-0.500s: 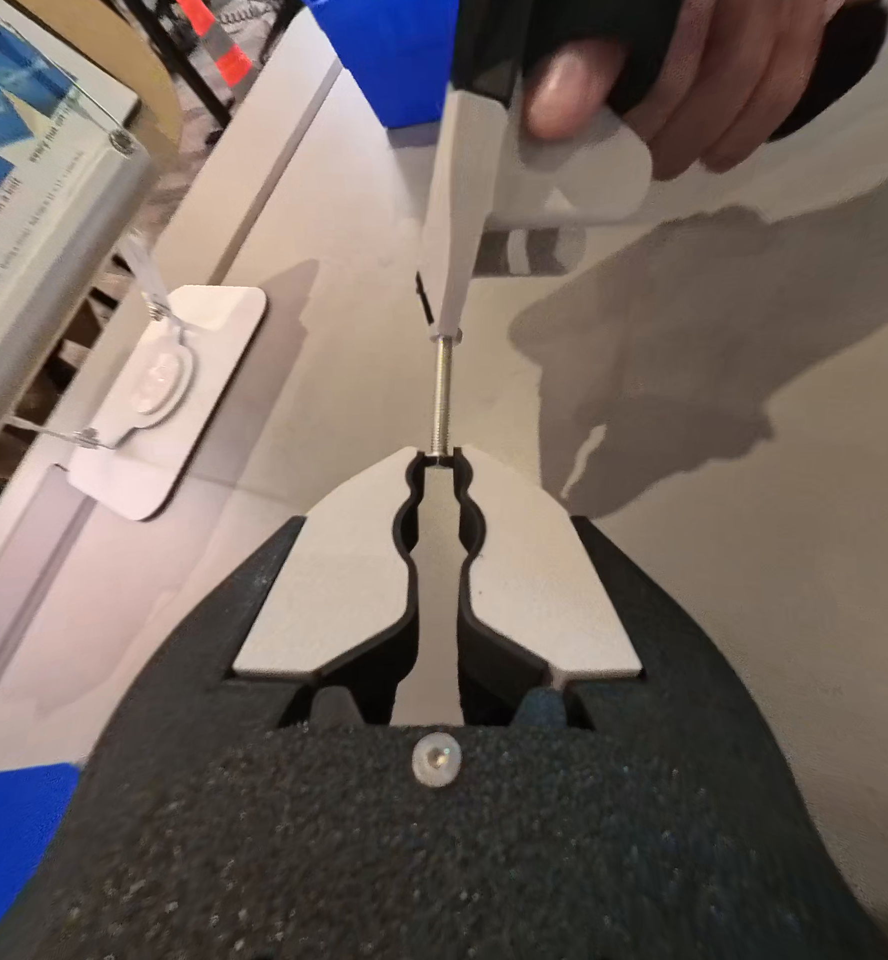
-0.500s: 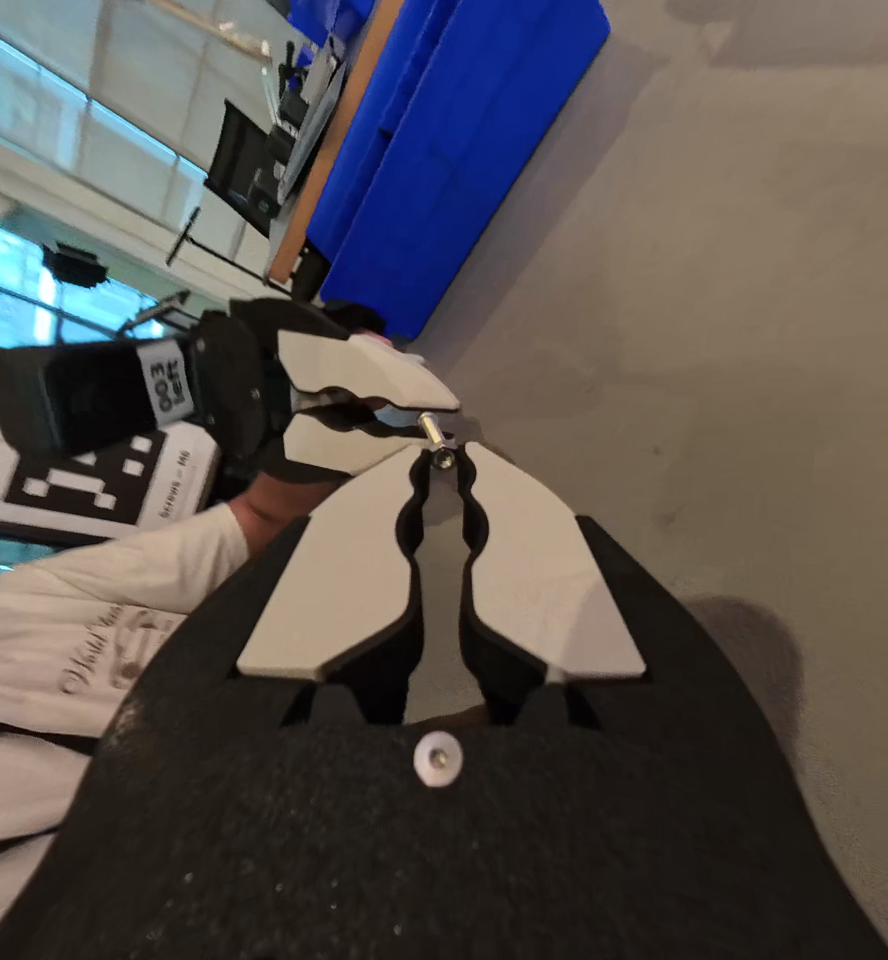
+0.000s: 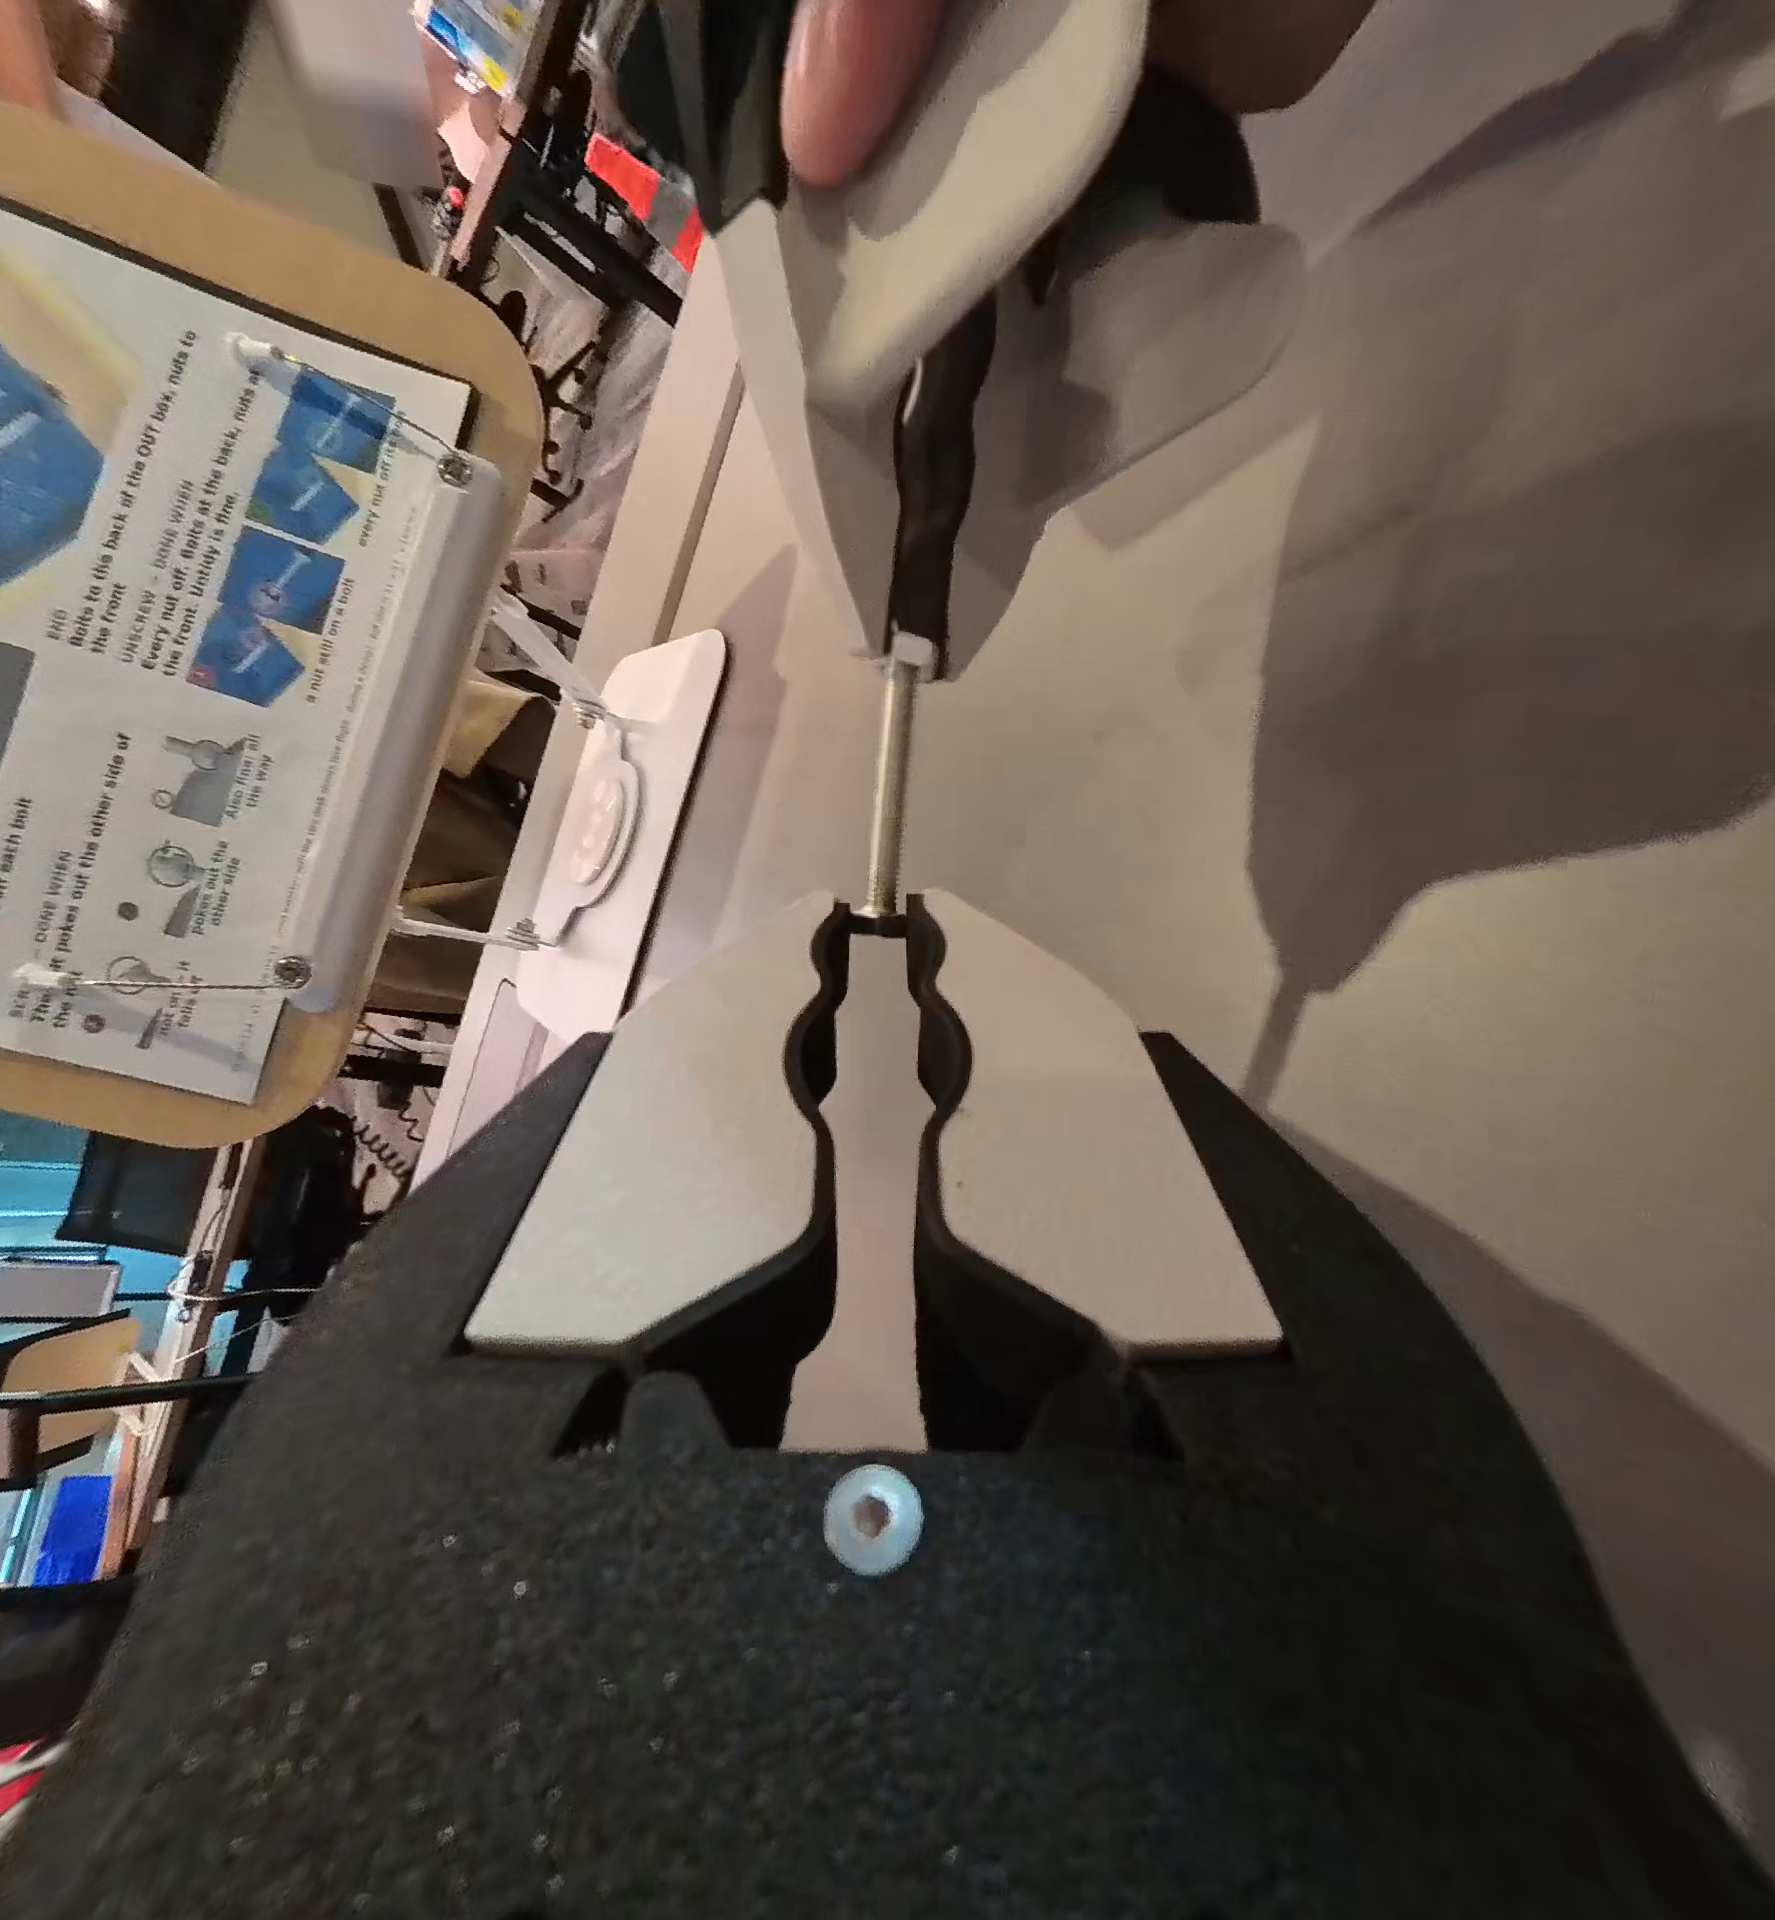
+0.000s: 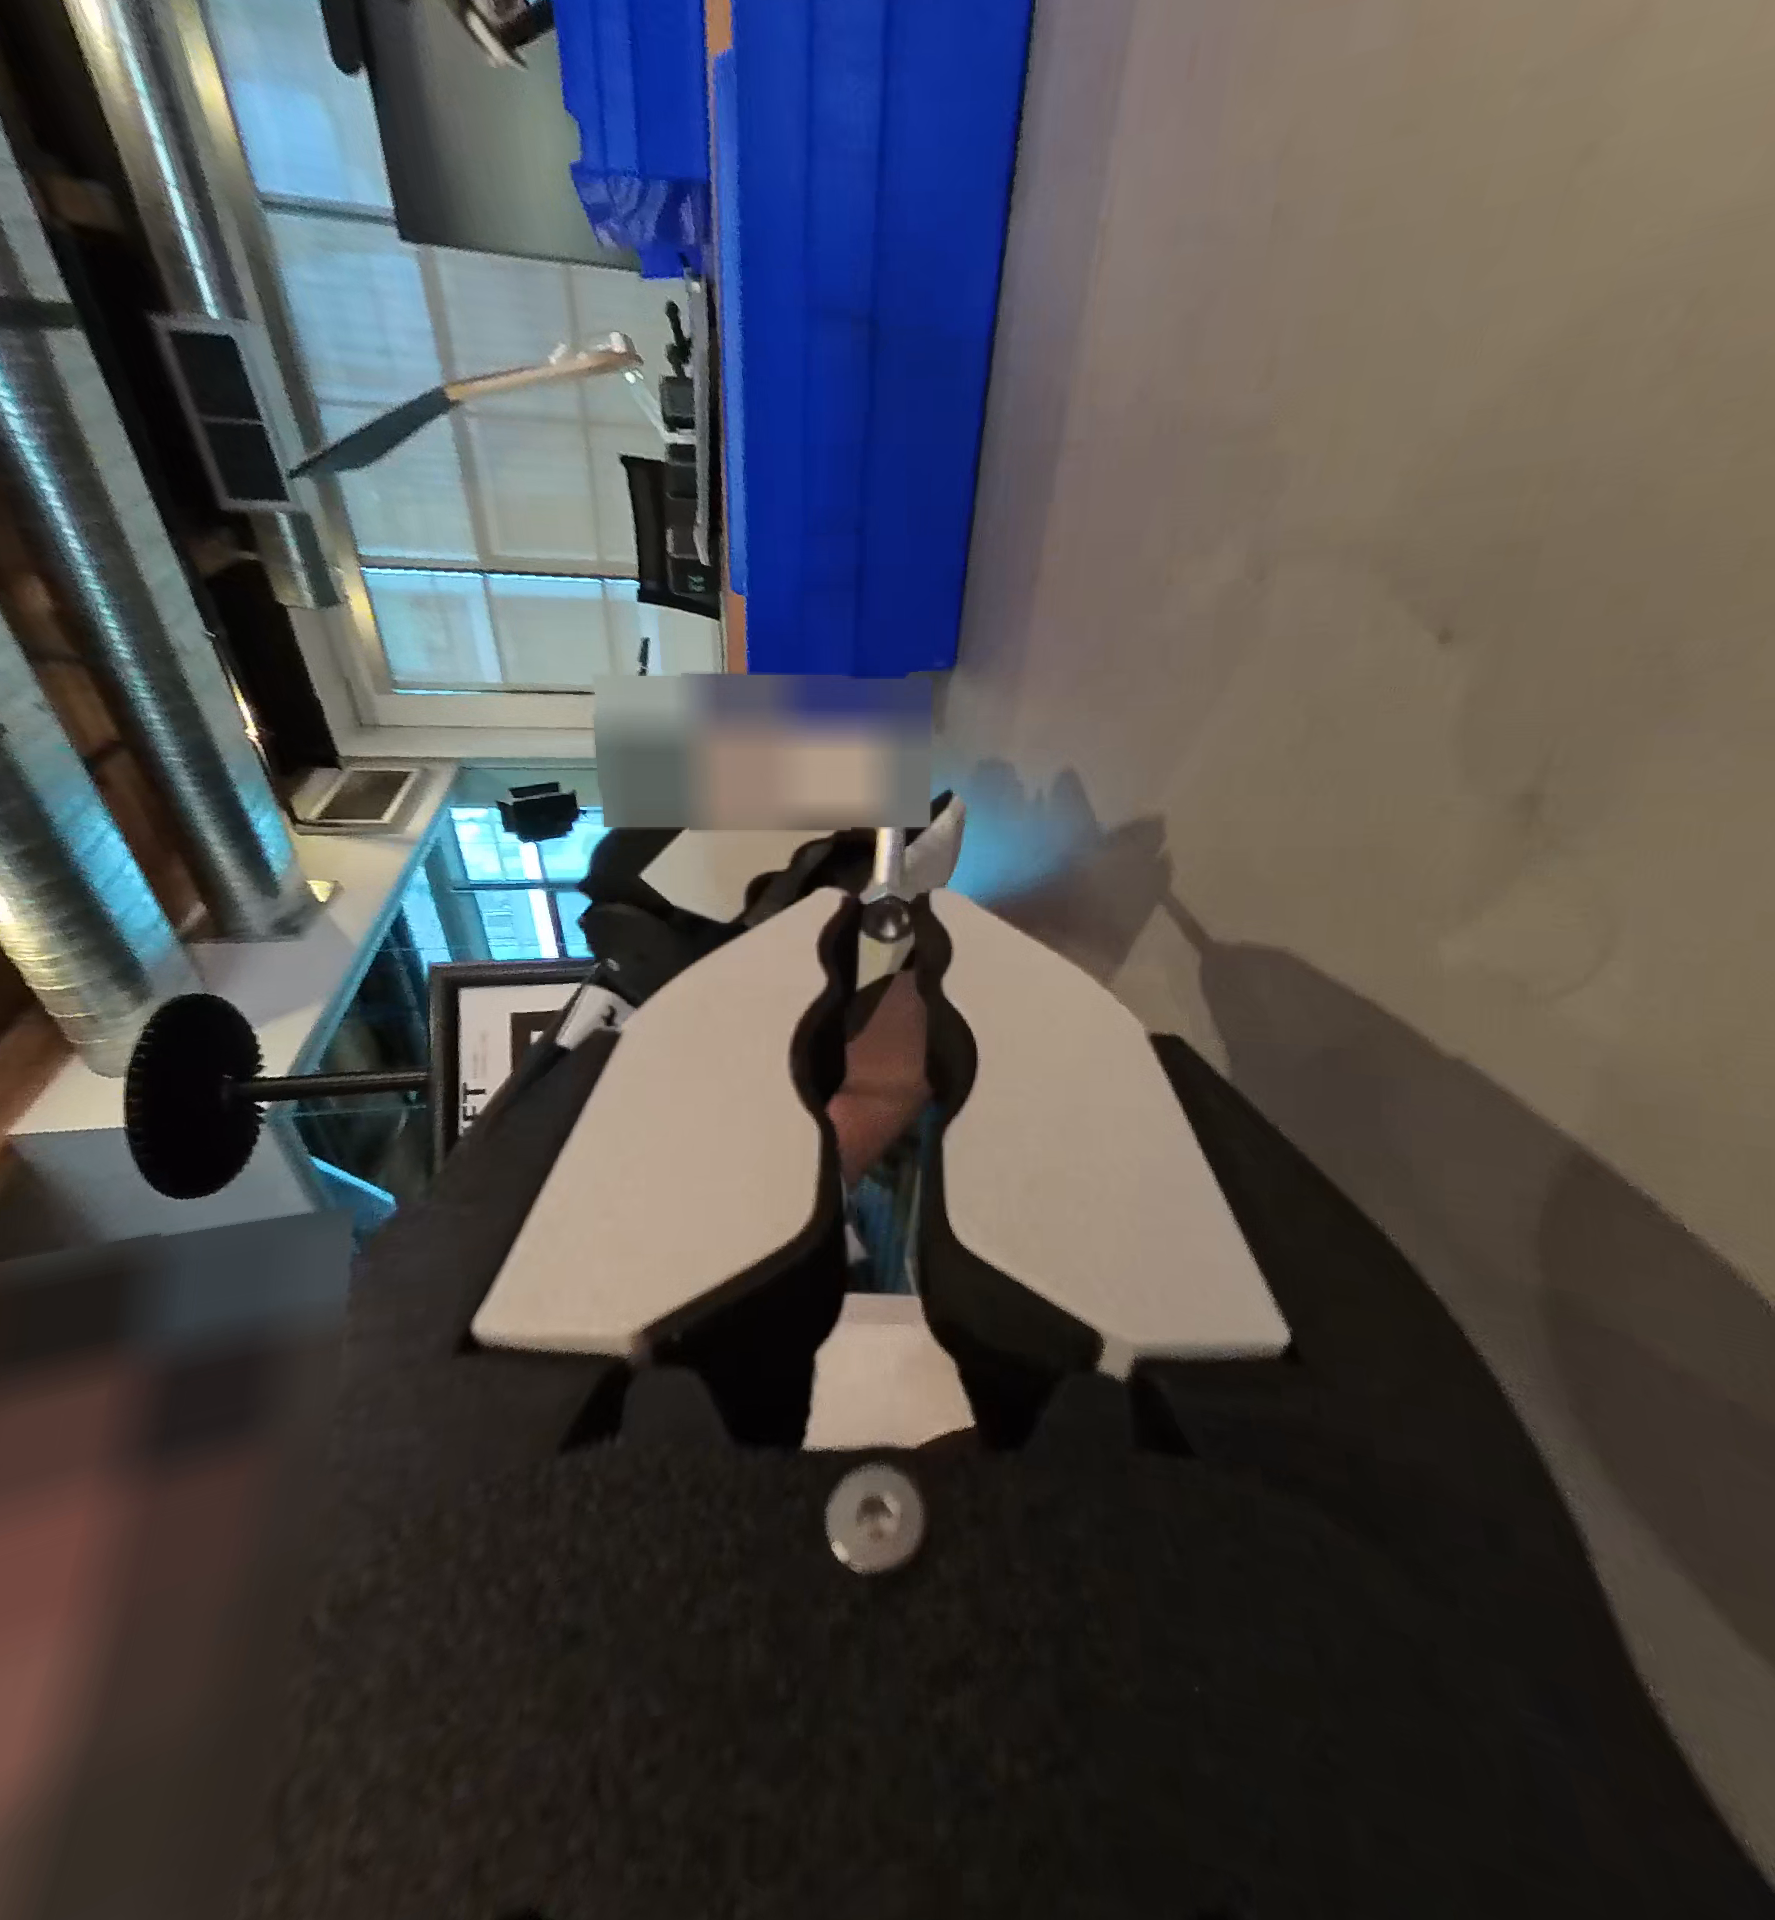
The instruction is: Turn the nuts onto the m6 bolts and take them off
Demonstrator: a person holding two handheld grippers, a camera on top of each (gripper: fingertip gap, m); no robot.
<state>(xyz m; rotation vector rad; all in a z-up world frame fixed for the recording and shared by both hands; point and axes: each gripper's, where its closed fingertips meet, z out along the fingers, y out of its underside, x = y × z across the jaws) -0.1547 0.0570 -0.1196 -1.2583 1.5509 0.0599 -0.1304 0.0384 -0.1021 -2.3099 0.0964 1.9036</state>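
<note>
A silver M6 bolt (image 3: pixel 891 779) spans the gap between my two grippers above the grey table (image 3: pixel 1537 1143). My left gripper (image 3: pixel 878 920) is shut on a thin nut (image 3: pixel 876 914) at the bolt's threaded end. My right gripper (image 3: pixel 906 660) comes in from above in the left wrist view and is shut on the bolt's head. In the right wrist view the round socket head (image 4: pixel 888 920) sits pinched between my right gripper's tips (image 4: pixel 888 927), with the shank (image 4: pixel 888 857) running away toward a left finger (image 4: pixel 940 842).
An instruction board (image 3: pixel 187 623) stands at the left, with a white plate (image 3: pixel 644 790) on the table beside it. Blue bins (image 4: pixel 862 364) stand at the table's far side. A person's hand (image 3: pixel 852 83) holds the right gripper. The tips of one gripper are about 4 cm away from the tips of the other.
Both views have rolled, so the two grippers have turned about the bolt's axis. The bolt still spans between them, and both grasps have stayed shut.
</note>
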